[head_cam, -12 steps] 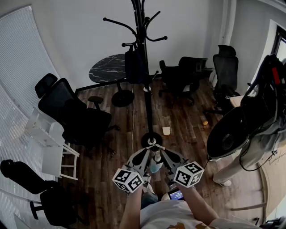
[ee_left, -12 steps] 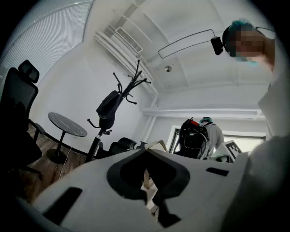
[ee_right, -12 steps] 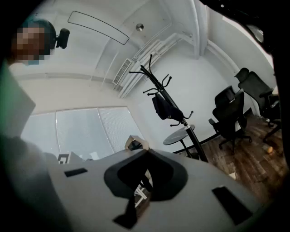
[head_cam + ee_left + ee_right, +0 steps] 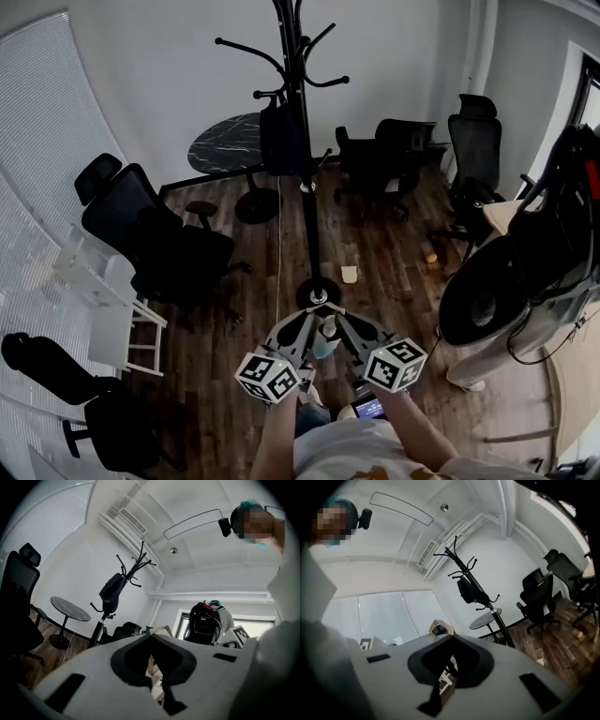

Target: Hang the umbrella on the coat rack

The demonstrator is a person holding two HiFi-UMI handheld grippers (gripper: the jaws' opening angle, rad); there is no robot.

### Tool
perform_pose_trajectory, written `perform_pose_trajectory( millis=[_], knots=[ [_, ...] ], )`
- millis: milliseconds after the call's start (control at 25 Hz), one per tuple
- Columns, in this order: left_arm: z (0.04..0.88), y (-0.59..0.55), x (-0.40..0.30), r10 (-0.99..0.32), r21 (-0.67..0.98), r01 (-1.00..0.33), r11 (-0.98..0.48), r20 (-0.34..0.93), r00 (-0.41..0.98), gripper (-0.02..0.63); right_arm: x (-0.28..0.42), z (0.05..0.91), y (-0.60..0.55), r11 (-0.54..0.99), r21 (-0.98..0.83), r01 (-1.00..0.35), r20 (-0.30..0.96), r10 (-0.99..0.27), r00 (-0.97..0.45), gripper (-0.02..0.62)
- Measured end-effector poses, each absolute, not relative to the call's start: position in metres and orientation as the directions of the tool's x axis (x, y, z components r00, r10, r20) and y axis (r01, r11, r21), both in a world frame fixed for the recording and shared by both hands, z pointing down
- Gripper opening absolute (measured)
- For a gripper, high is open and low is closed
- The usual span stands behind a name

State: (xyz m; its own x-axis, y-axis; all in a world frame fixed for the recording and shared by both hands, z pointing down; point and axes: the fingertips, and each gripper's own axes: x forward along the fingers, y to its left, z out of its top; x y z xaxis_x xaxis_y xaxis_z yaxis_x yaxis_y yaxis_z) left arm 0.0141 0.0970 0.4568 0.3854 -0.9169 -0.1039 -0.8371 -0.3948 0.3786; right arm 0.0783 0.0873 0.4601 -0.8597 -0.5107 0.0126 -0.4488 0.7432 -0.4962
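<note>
Hanging as a dark folded bundle from a hook of the coat rack [image 4: 309, 216], the umbrella [image 4: 279, 141] is lying close against the rack's pole, well above its round base. Both grippers are hovering just in front of that base, near the person's body, with their tips pointing toward the rack. The left gripper [image 4: 309, 317] is holding its jaws pressed together on nothing. The right gripper [image 4: 339, 317] is doing the same, tips meeting and empty.
</note>
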Motion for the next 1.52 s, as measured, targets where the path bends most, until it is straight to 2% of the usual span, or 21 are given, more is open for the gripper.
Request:
perform_pose_trajectory(
  millis=[800,1080,1320,1520],
  knots=[
    [0.462,0.058,0.025,-0.913,0.389,-0.831,-0.399,-0.084,0.399,0.020,0.084,0.465,0.043,0.712,-0.540,-0.448,0.007,-0.528,-0.849,0.012],
    [0.473,0.000,0.000,-0.906,0.412,-0.814,-0.409,-0.079,0.416,0.020,0.059,0.477,-0.010,0.706,-0.514,-0.487,0.035,-0.550,-0.834,0.012],
    [0.484,-0.058,-0.018,-0.881,0.310,-0.837,-0.451,-0.003,0.474,0.020,0.028,0.488,-0.064,0.687,-0.504,-0.523,0.070,-0.571,-0.818,0.012],
    [0.483,-0.103,-0.043,-0.862,0.334,-0.810,-0.481,-0.015,0.506,0.020,0.009,0.487,-0.112,0.656,-0.517,-0.549,0.056,-0.614,-0.787,0.012]
  ],
)
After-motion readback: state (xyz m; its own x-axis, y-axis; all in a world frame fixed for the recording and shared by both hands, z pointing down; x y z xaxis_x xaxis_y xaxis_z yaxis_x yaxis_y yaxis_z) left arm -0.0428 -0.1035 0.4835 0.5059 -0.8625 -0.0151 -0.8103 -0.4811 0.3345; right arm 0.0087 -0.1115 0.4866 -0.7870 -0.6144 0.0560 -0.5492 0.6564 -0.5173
